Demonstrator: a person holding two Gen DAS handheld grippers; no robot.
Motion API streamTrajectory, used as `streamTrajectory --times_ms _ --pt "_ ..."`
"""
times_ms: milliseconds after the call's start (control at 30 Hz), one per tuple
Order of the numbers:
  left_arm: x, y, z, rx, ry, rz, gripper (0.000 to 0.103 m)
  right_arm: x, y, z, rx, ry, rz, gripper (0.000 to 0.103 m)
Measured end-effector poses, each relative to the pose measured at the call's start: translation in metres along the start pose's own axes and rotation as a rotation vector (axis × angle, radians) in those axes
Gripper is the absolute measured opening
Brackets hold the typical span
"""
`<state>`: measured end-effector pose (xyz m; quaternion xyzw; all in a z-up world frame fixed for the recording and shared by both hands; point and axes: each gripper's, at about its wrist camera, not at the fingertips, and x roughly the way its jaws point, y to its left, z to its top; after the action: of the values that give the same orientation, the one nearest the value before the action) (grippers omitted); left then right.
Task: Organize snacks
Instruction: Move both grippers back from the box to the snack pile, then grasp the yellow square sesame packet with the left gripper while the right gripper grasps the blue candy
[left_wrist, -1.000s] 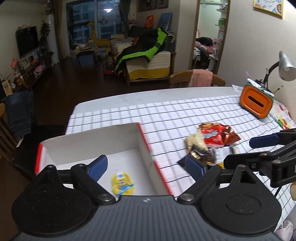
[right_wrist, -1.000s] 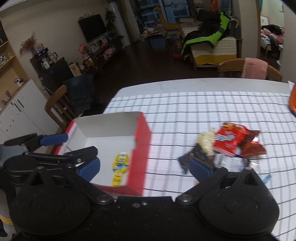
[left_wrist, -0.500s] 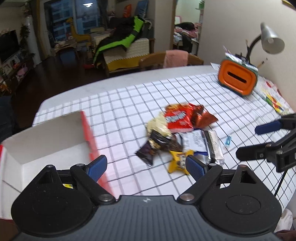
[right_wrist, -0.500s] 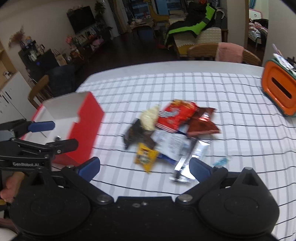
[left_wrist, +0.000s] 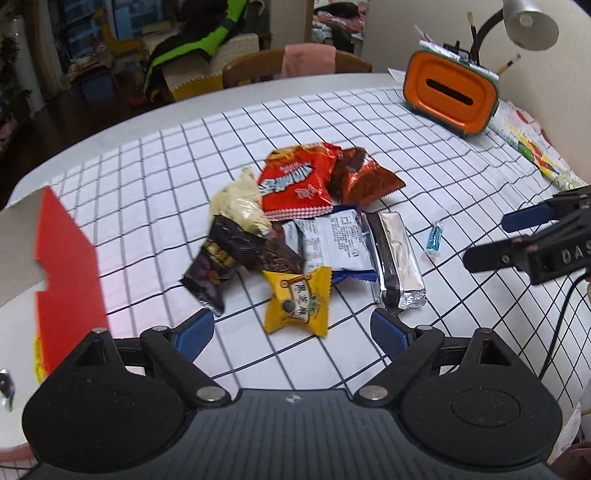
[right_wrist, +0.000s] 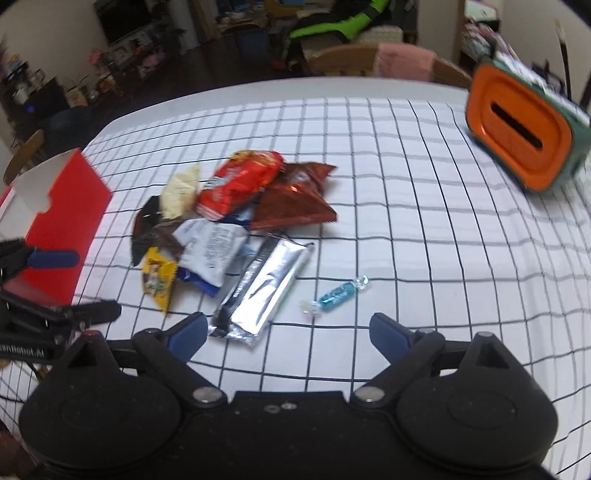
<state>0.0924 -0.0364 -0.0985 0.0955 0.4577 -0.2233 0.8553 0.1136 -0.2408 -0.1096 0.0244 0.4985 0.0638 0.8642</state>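
Snack pile (left_wrist: 306, 225) on checked tablecloth (left_wrist: 424, 147); left gripper (left_wrist: 291, 330) spread wide and empty, right gripper (right_wrist: 288, 332) empty, jaws closing. Red box (left_wrist: 66, 258) cut off at left, interior hidden

A home, open dining and living room. Dining table (left_wrist: 110, 122) under a checked cloth (left_wrist: 369, 122), wooden chair (left_wrist: 251, 70) pushed in at the far side with a pink towel (left_wrist: 308, 59) over its back. Desk lamp (left_wrist: 532, 22) and orange tissue box (left_wrist: 448, 96) by the wall. Beyond, a sofa (left_wrist: 221, 55) heaped with a black-and-green jacket (left_wrist: 199, 40), dark wood floor, TV (right_wrist: 122, 18) on a cluttered low cabinet, houseplants. Doorway at the back shows a bed with bedding. Snack packets (left_wrist: 295, 184) loose on the cloth.
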Motion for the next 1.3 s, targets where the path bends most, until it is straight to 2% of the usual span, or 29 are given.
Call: streamTrajectory --times_ms 133,333,500,633,800,1000,1067,1300 --pt "0.017 -0.002 0.005 -0.006 0.022 0.009 0.092 0.017 -0.004 0.006 0.002 -0.006 -0.06 0.09" --pt "0.036 -0.001 0.007 -0.022 0.055 0.019 0.091 0.042 -0.031 0.012 0.202 0.033 -0.163 0.082" --pt "0.049 -0.002 0.01 -0.006 0.073 0.029 0.082 0.057 -0.033 0.011 0.249 0.067 -0.208 0.07" --pt "0.058 -0.001 0.013 0.002 0.084 0.036 0.076 0.065 -0.034 0.012 0.295 0.075 -0.209 0.059" --pt "0.065 0.0 0.016 0.006 0.105 0.037 0.07 0.072 -0.026 0.012 0.261 0.067 -0.24 0.052" --pt "0.073 -0.001 0.016 0.03 0.132 0.046 0.048 0.07 -0.021 0.009 0.207 0.052 -0.27 0.039" --pt "0.075 -0.001 0.017 0.034 0.136 0.047 0.046 0.069 -0.021 0.008 0.193 0.044 -0.278 0.031" --pt "0.072 0.003 0.016 0.025 0.128 0.045 0.04 0.067 -0.022 0.005 0.158 0.022 -0.252 0.017"
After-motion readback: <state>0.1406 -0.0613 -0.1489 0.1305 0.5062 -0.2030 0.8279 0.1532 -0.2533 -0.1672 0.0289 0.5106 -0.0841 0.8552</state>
